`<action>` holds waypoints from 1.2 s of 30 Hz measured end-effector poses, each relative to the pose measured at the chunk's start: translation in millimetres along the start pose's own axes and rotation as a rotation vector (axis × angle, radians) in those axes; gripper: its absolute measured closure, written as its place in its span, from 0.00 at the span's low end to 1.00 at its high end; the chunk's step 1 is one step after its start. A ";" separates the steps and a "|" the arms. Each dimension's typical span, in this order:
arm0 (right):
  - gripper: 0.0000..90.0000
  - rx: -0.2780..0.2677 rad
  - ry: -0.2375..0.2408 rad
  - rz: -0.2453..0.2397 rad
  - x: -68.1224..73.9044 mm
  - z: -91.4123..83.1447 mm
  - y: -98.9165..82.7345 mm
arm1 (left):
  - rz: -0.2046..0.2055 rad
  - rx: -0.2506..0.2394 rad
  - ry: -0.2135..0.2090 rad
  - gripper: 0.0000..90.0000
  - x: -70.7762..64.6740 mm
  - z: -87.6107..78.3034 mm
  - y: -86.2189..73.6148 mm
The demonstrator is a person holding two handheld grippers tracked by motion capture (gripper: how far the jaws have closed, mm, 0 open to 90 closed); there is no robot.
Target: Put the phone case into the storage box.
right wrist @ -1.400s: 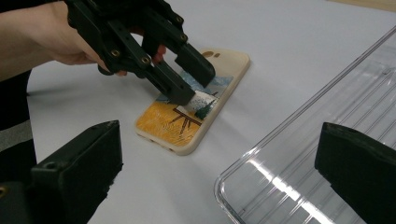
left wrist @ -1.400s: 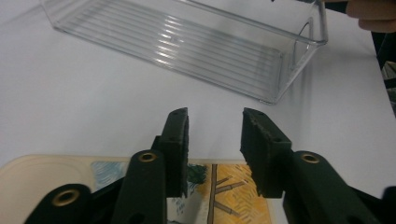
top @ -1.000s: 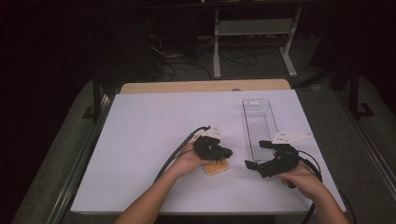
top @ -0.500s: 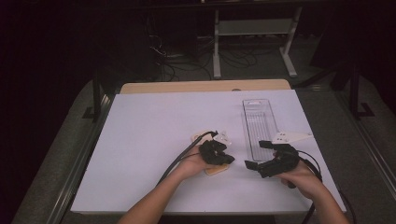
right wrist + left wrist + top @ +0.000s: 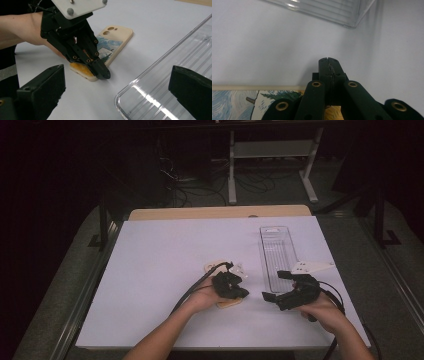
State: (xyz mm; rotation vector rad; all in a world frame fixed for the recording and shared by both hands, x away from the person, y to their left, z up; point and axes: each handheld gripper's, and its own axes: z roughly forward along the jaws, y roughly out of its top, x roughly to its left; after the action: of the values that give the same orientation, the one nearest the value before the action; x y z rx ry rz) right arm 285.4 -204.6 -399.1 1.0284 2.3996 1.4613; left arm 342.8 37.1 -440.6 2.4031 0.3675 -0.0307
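At the white counter point(image 5: 165, 270), my left tongs point(image 5: 242, 293) point down at the near end of a cream phone case point(image 5: 110, 47) printed with a painted landscape, their jaws pressed fully together with nothing between them and their tips at the case's edge, just touching or just beside it; I cannot tell which. The case lies flat near the middle of the counter, just left of a long clear plastic tray point(image 5: 276, 250). To the right, my right tongs point(image 5: 273, 287) hang with jaws spread wide and empty, close to the tray's near end, well clear of the case.
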 end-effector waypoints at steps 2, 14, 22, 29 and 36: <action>0.00 0.000 0.000 0.000 0.1 0.1 0.0 | 0.004 0.017 0.004 1.00 -0.5 -4.3 -1.3; 0.00 -0.004 -0.003 -0.004 -0.3 0.5 0.1 | -0.024 0.024 0.016 1.00 -5.6 -19.7 -16.8; 0.00 -0.002 -0.004 0.002 0.1 0.4 0.1 | -0.030 0.053 0.030 1.00 -4.0 -37.4 -33.7; 0.00 -0.007 -0.005 -0.004 -0.5 0.5 0.0 | -0.055 0.066 0.059 1.00 1.1 -54.7 -50.6; 0.00 -0.002 -0.005 0.001 -0.2 0.3 -0.1 | -0.082 0.081 0.090 1.00 7.5 -70.5 -65.5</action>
State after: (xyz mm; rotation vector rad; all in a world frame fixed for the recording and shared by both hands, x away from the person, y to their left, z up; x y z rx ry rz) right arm 285.6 -204.5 -399.3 1.0318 2.3946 1.4595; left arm 326.8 131.7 -430.1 2.4737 0.5157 0.0262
